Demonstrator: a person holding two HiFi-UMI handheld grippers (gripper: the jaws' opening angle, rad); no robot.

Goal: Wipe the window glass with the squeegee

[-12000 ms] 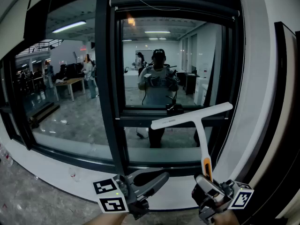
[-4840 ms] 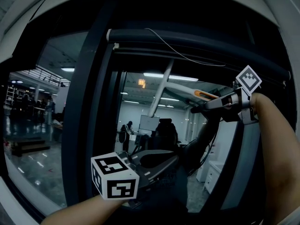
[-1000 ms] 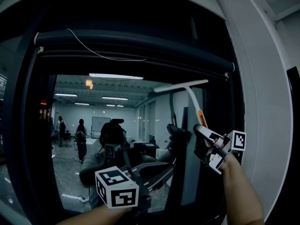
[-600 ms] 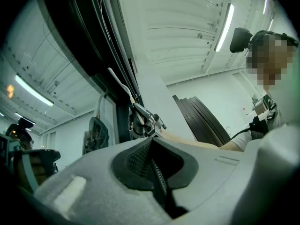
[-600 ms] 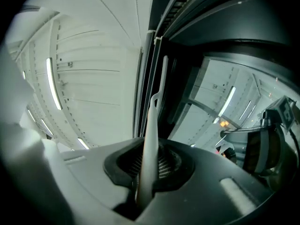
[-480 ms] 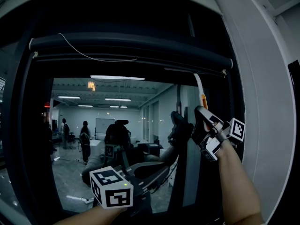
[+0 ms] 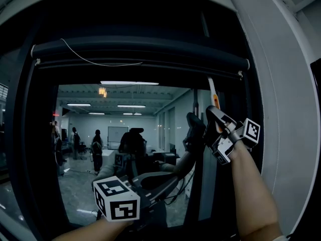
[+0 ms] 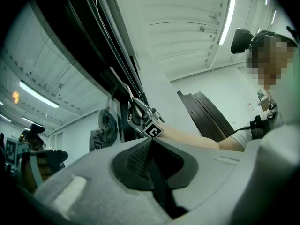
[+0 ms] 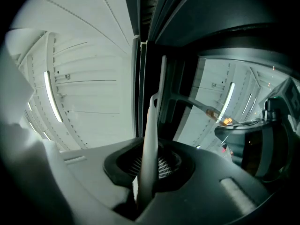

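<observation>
The squeegee [image 7: 214, 95] has a white handle with an orange band; its head reaches up to the dark top edge of the window glass [image 7: 80, 119], near the right frame. My right gripper [image 7: 216, 127] is shut on the handle, arm raised. In the right gripper view the handle [image 9: 149, 139] runs up from between the jaws to the blade [image 9: 162, 76], seen edge-on against the glass. My left gripper [image 7: 175, 178] hangs low before the pane, shut and empty. From the left gripper view [image 8: 150, 146] I see the right gripper [image 8: 140, 118] and the squeegee [image 8: 119, 81].
A dark roller-blind tube [image 7: 140, 54] with a thin cord spans the top of the window. The black window frame [image 7: 251, 94] and a white wall [image 7: 288, 84] stand close on the right. The glass mirrors a lit room with people and my own reflection.
The right gripper has lifted the squeegee higher and turned it, so the blade, broadside a second ago, now sits edge-on at the pane's top right. The left gripper stays low.
</observation>
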